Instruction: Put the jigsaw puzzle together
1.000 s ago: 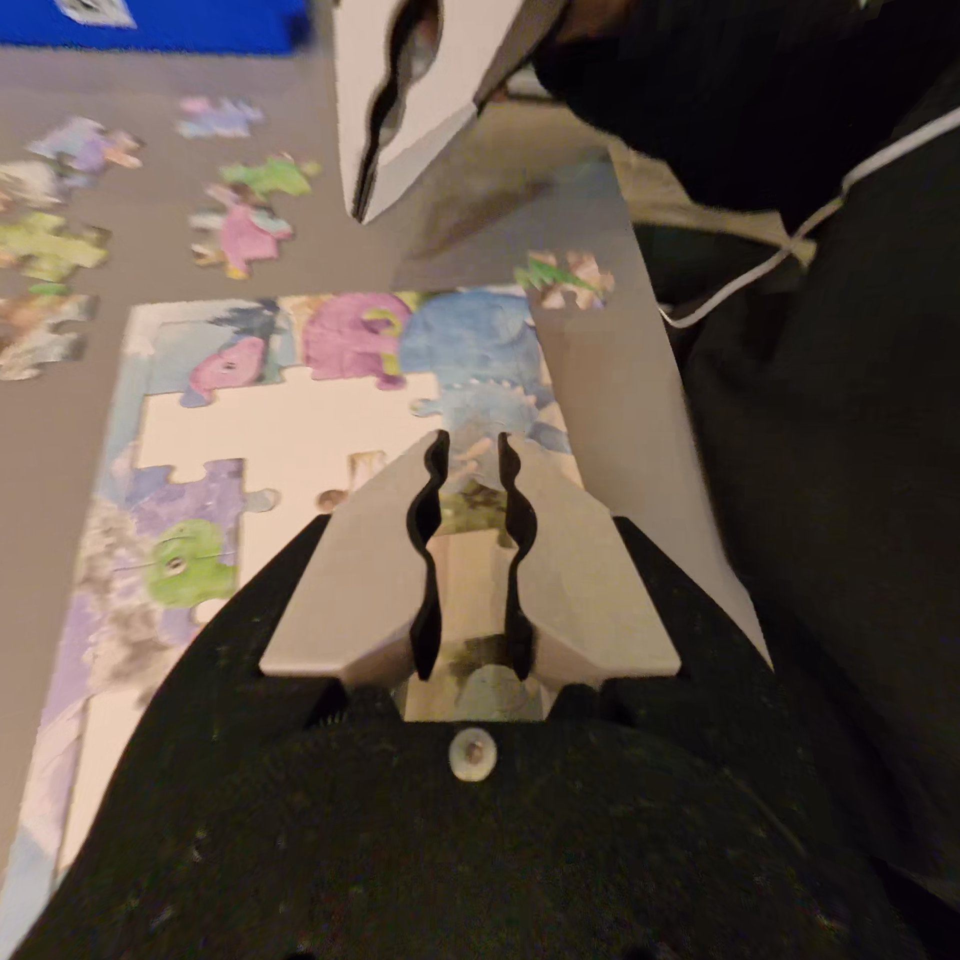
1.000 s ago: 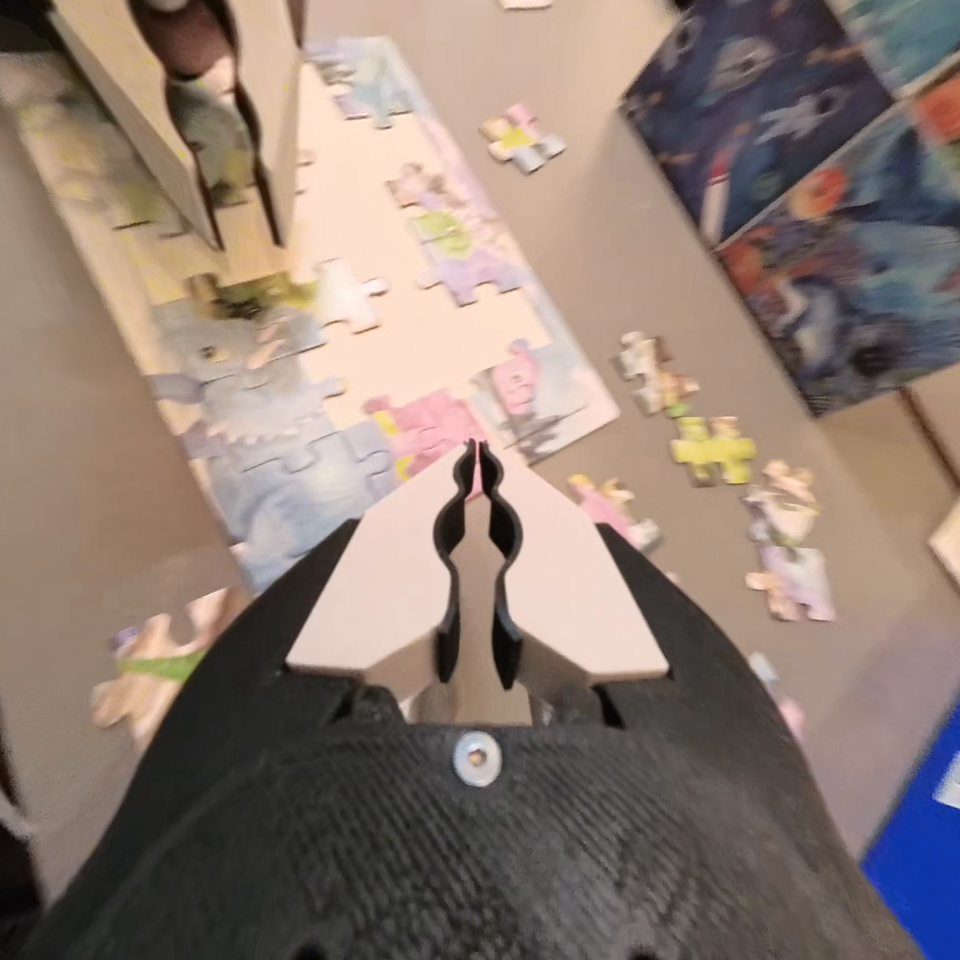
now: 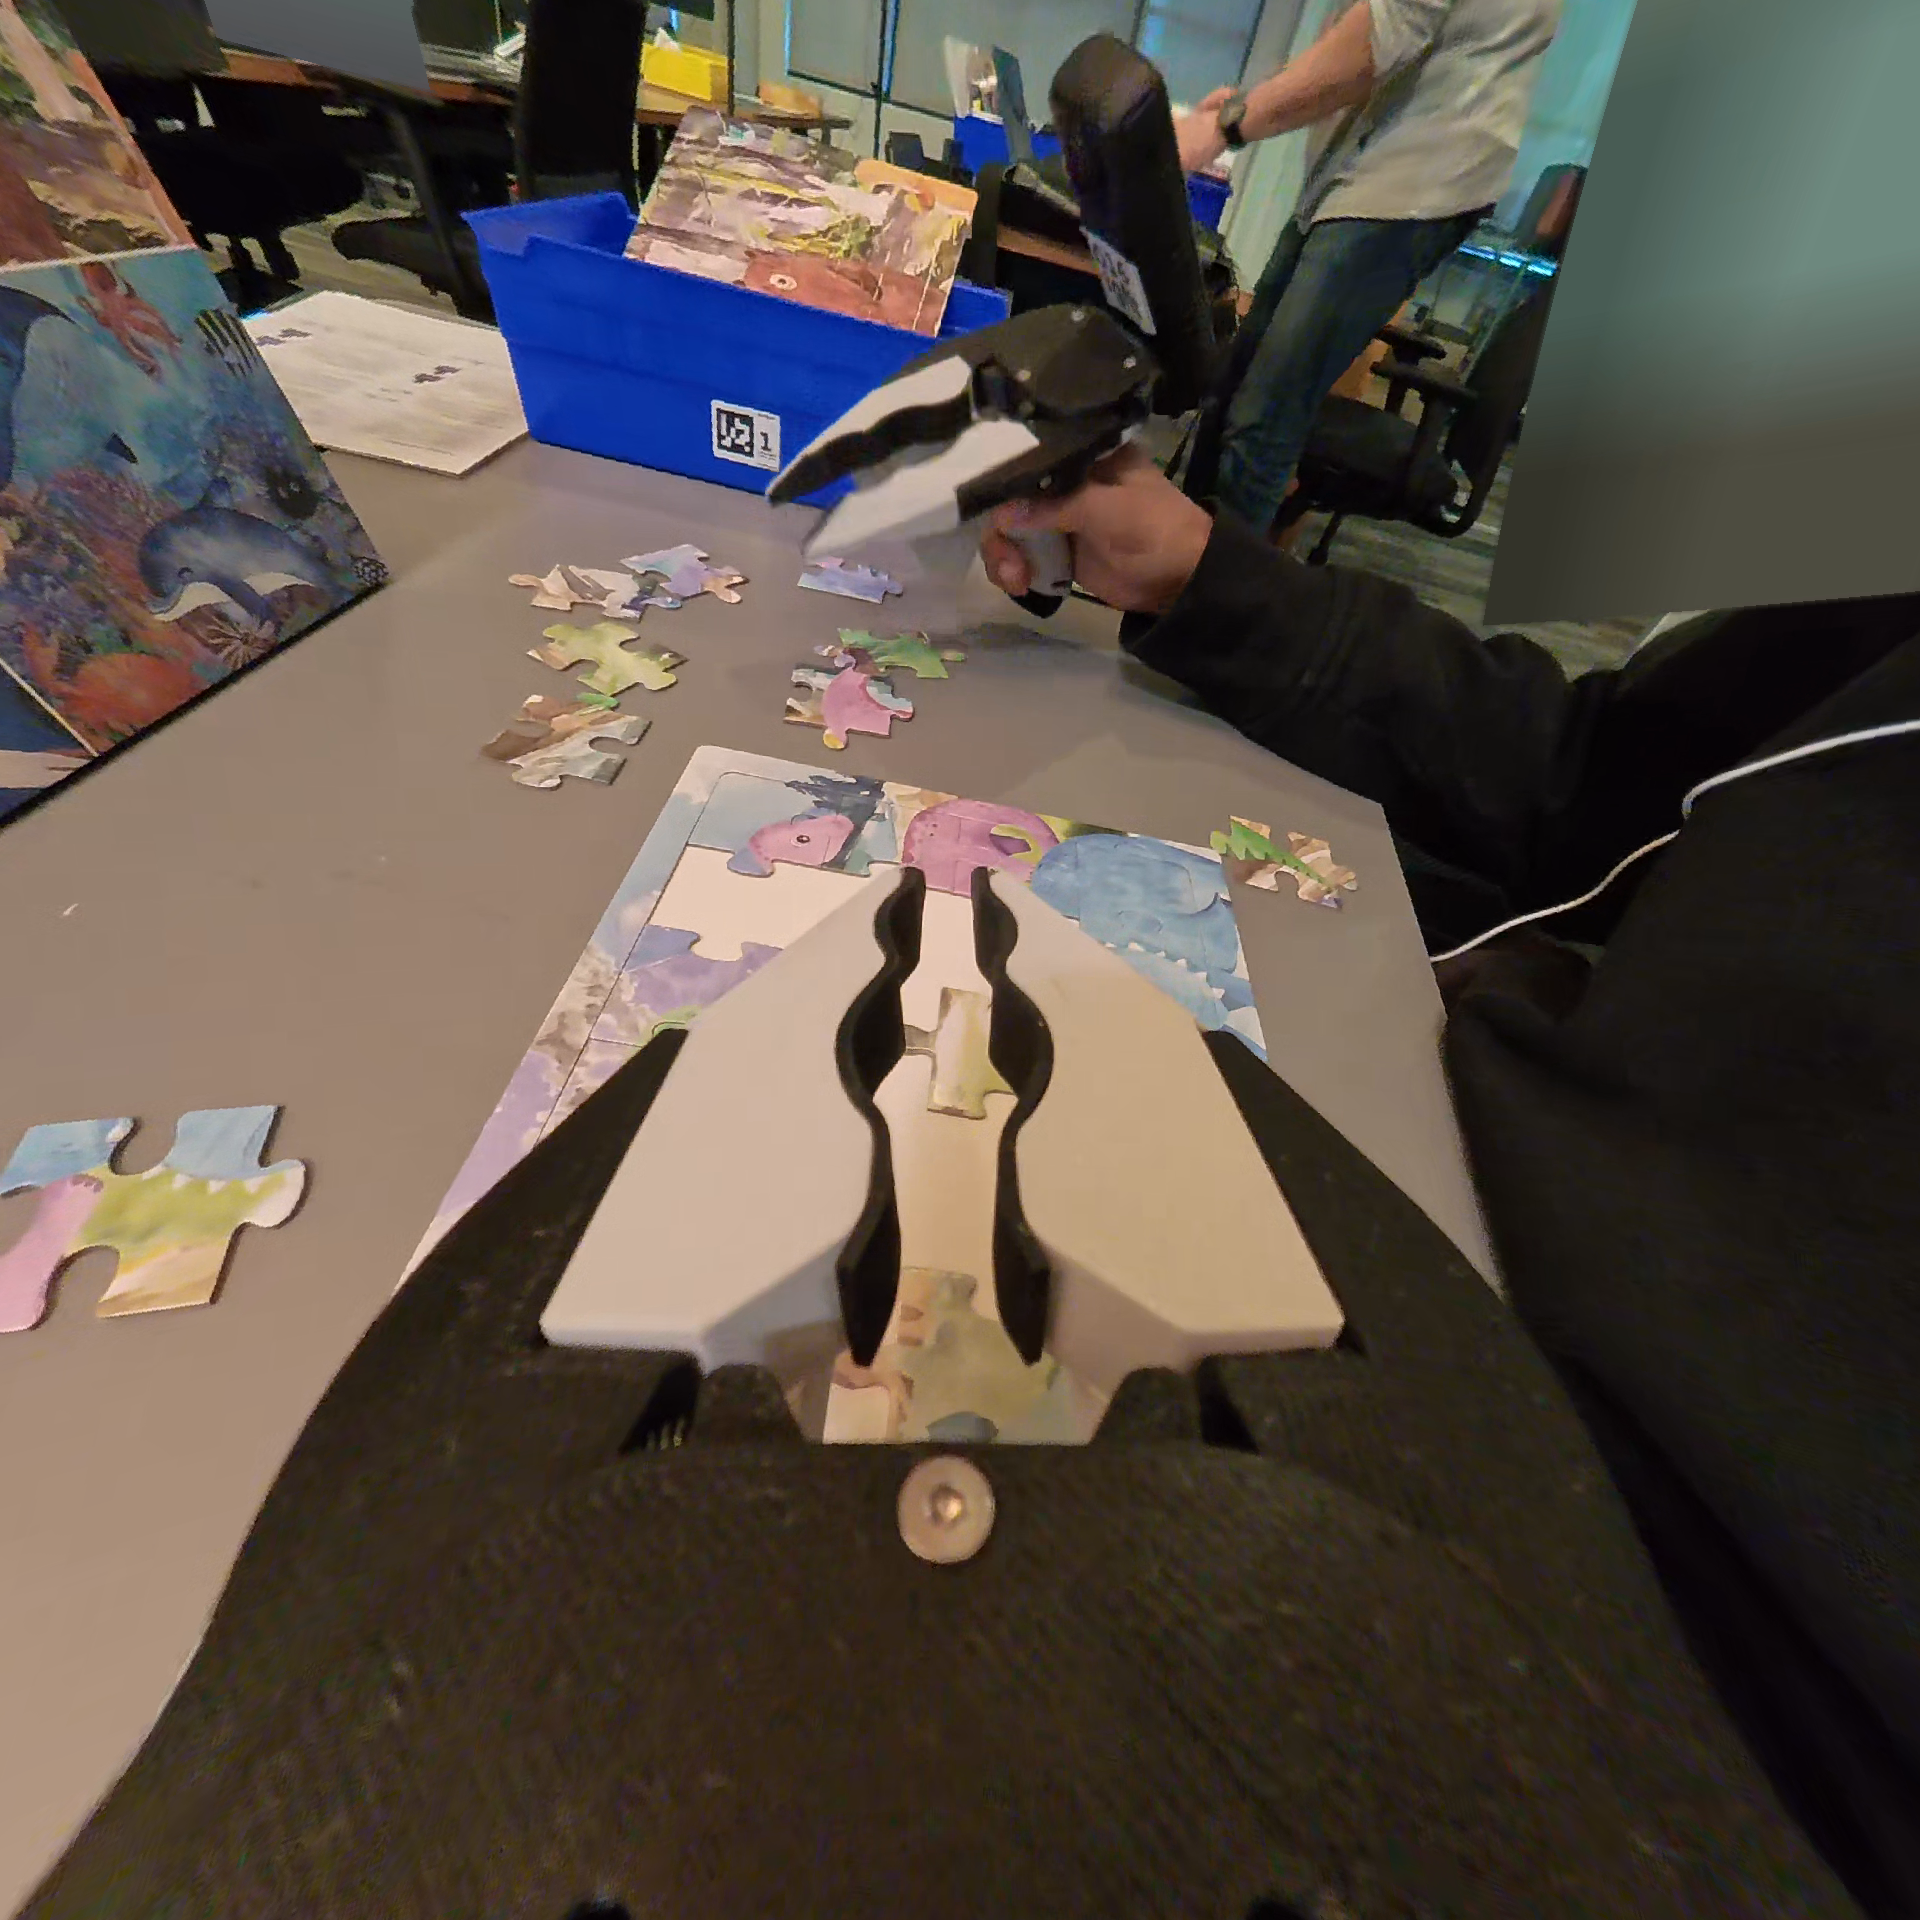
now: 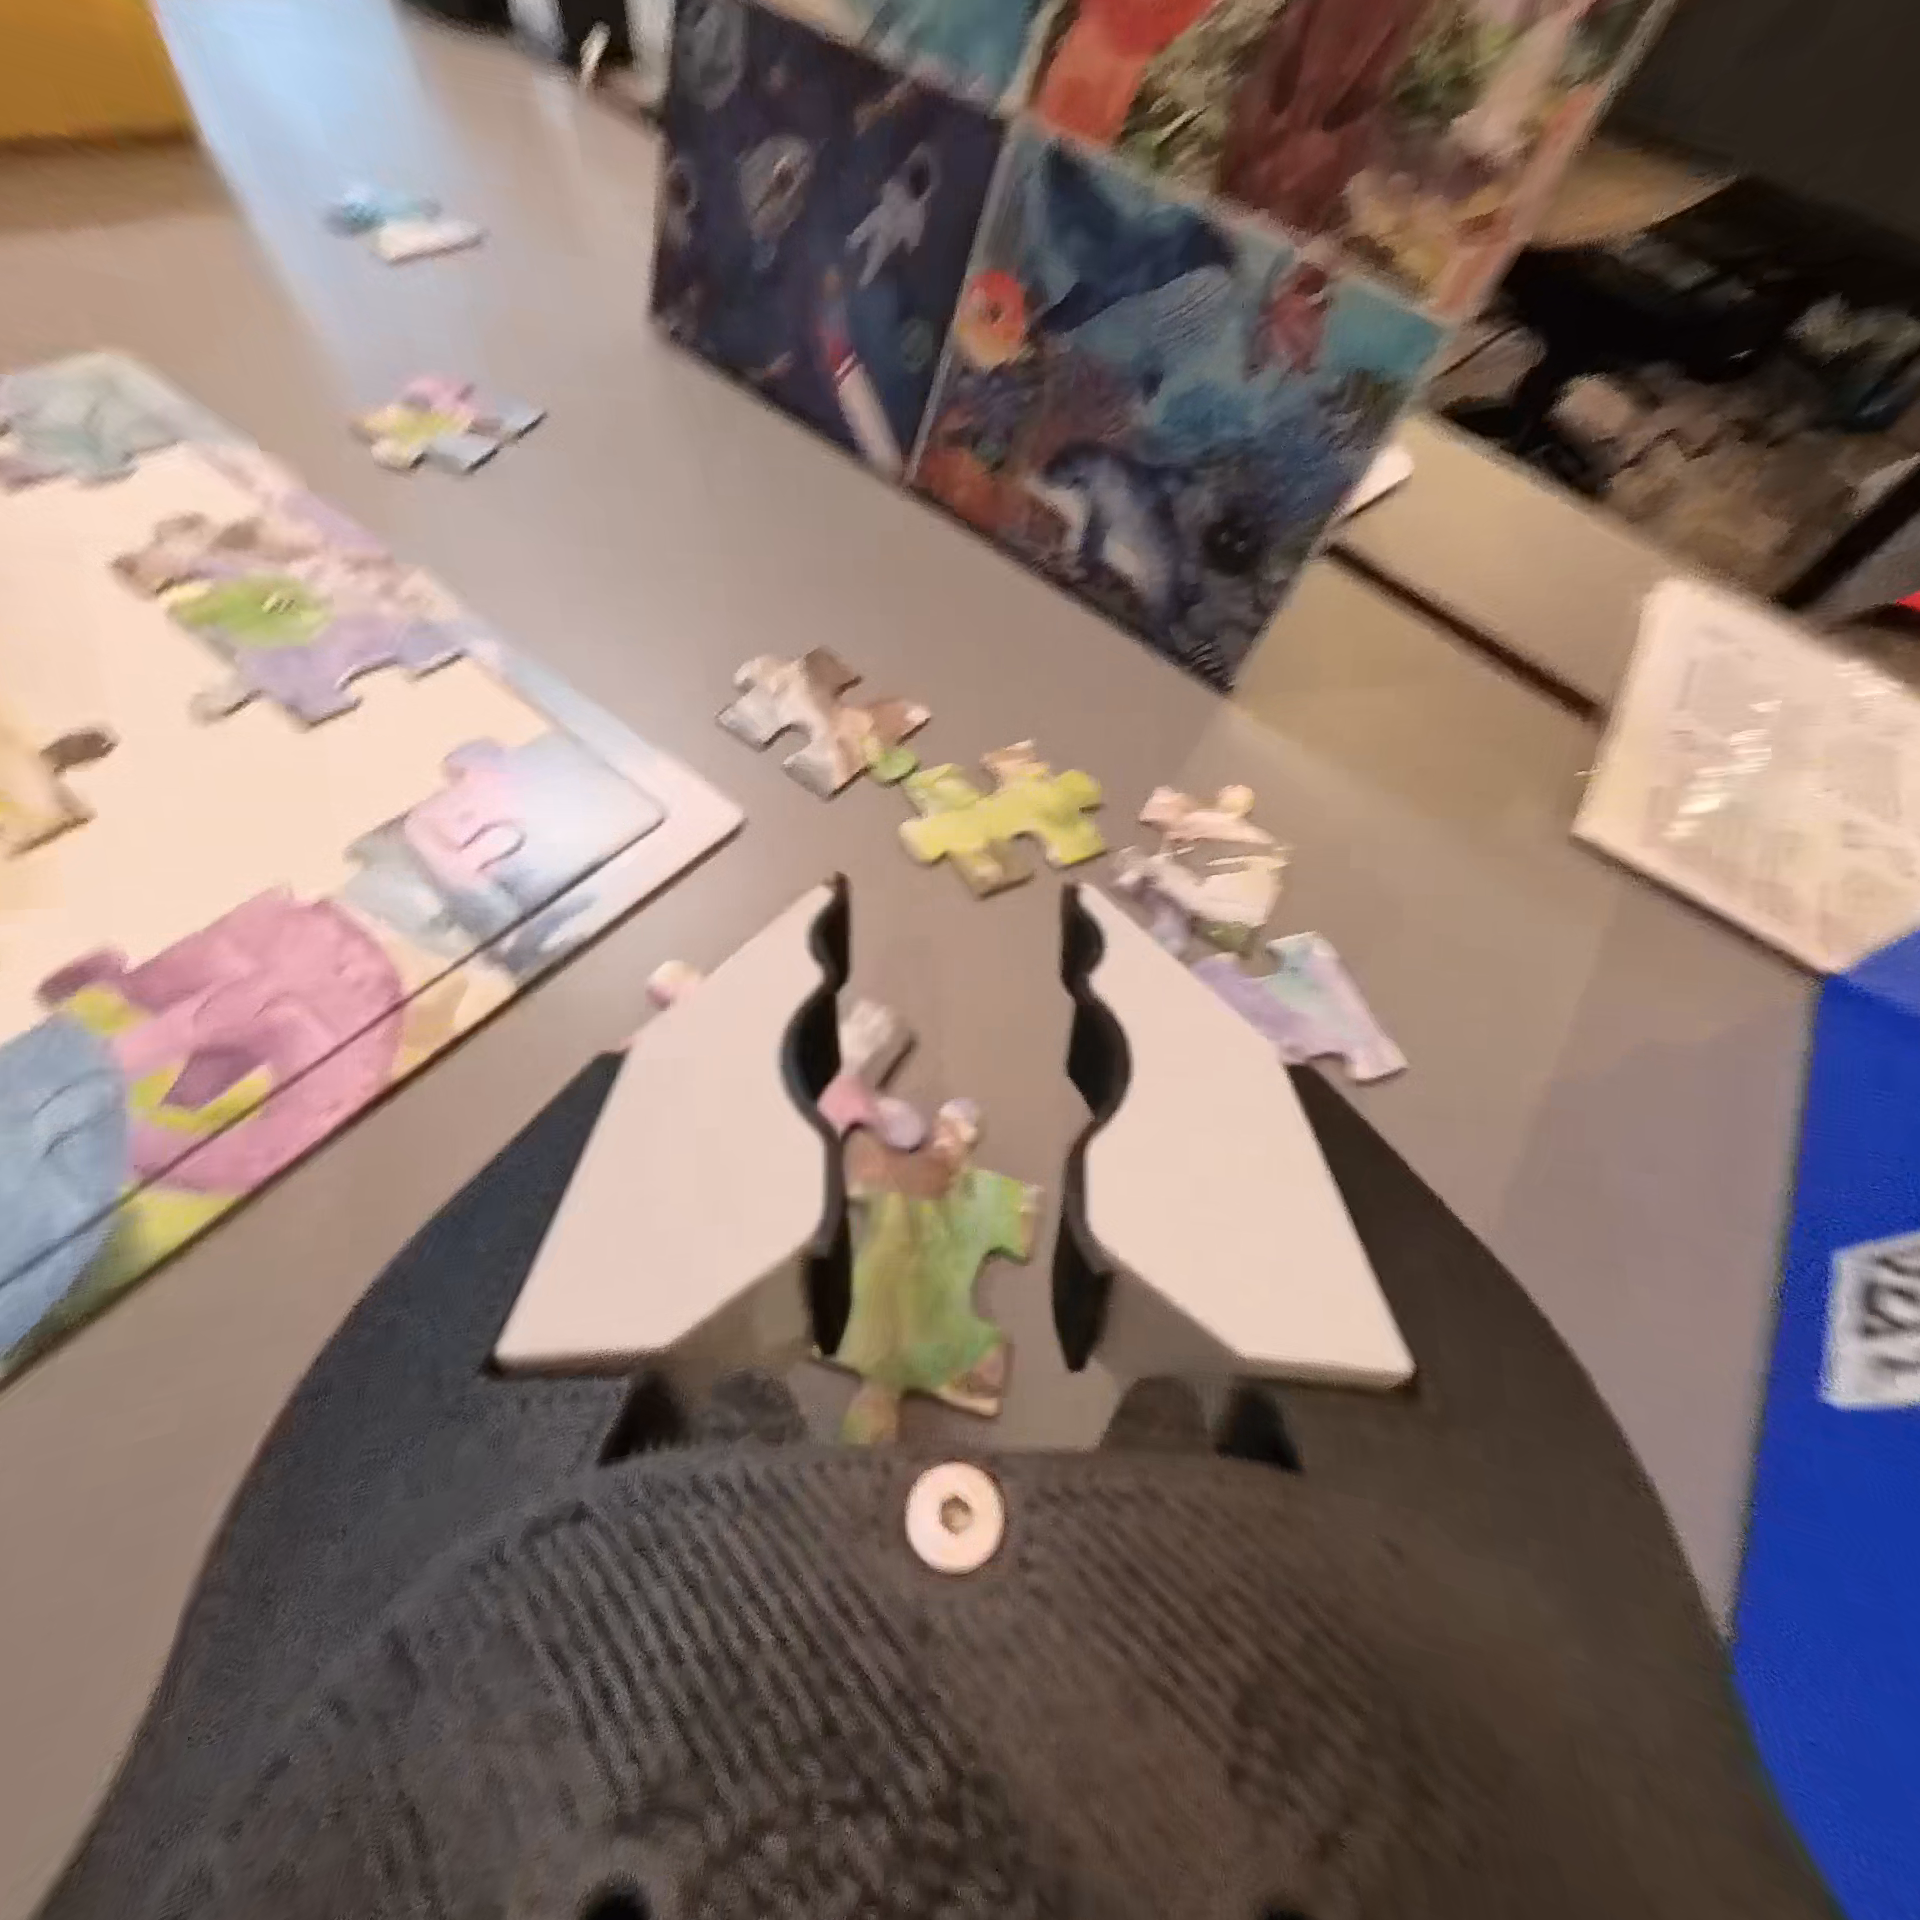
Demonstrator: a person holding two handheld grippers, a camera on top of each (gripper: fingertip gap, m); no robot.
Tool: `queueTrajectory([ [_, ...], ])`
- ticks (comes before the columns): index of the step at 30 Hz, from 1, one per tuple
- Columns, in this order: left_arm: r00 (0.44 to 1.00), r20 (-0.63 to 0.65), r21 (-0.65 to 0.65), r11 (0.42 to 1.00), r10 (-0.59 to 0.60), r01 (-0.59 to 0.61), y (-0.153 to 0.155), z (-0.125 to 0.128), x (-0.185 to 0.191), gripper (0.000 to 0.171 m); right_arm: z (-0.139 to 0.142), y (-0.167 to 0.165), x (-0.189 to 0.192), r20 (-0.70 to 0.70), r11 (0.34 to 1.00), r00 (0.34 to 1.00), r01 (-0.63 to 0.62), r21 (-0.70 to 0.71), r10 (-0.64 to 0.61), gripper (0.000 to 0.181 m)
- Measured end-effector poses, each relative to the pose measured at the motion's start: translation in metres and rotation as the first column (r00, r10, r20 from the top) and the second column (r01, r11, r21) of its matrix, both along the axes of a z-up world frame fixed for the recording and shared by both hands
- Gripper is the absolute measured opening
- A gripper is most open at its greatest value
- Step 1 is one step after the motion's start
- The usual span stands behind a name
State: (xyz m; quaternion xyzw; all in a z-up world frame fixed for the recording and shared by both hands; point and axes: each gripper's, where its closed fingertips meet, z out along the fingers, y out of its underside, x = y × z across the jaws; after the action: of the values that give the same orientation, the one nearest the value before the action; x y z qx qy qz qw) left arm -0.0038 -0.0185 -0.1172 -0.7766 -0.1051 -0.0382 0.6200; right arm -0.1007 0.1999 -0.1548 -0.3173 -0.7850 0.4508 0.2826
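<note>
While the left gripper (image 3: 945,883) hangs low over the puzzle tray (image 3: 665,831), its jaws stand a narrow gap apart with nothing between them. Through that gap a single pale piece (image 3: 961,1049) lies on the bare white middle of the tray. Fitted pieces run along the tray's far edge: a pink creature at 11 o'clock of the fingertips, a purple one dead ahead, a blue one (image 3: 1132,904) at 1 o'clock. One stray leafy piece (image 3: 1283,857) sits just off the tray's far right corner, at 2 o'clock.

Over at 12 o'clock, well beyond the tray, the right gripper (image 3: 805,514) is held in a hand (image 3: 1101,535), nose tipped down toward the loose pieces on the grey table (image 3: 260,935). Its own view is blurred, but the jaws are spread wide and hold nothing. On the table below them lies a green piece (image 4: 935,1278), seen in the gap between the fingers, with a pinkish piece touching its far end. More loose pieces trail off at 1 o'clock: a yellow-green one (image 4: 997,821), a grey one beyond it, a lilac one to the right.

A blue bin (image 3: 644,343) stands behind the right gripper, a picture board propped in it. One big pastel piece (image 3: 135,1216) lies alone at 9 o'clock of the left gripper.
</note>
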Motion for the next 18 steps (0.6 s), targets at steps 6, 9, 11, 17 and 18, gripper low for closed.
queueTrajectory([
  [6, 1.000, 0.004, 0.001, 1.000, -0.002, 0.002, 0.000, 0.000, 0.000, 0.008, -0.044, -0.025, 0.033, 0.244, 0.974, 0.948, -0.222, 0.040, 0.206, 0.061],
  [9, 1.000, 0.001, 0.000, 1.000, -0.006, 0.006, 0.001, 0.000, 0.001, 0.008, -0.052, -0.026, 0.035, 0.285, 0.971, 0.936, -0.233, 0.057, 0.208, 0.061],
  [11, 1.000, -0.012, 0.003, 1.000, -0.002, 0.002, 0.000, 0.001, 0.001, 0.007, -0.052, -0.025, 0.035, 0.287, 0.970, 0.935, -0.235, 0.056, 0.210, 0.062],
  [17, 1.000, -0.017, 0.016, 1.000, 0.008, -0.008, 0.000, 0.004, -0.001, 0.007, -0.053, -0.021, 0.034, 0.268, 0.971, 0.943, -0.225, 0.083, 0.196, 0.052],
  [18, 1.000, -0.012, 0.015, 1.000, 0.006, -0.006, 0.000, 0.003, 0.000, 0.007, -0.053, -0.022, 0.034, 0.268, 0.971, 0.943, -0.225, 0.083, 0.196, 0.052],
])
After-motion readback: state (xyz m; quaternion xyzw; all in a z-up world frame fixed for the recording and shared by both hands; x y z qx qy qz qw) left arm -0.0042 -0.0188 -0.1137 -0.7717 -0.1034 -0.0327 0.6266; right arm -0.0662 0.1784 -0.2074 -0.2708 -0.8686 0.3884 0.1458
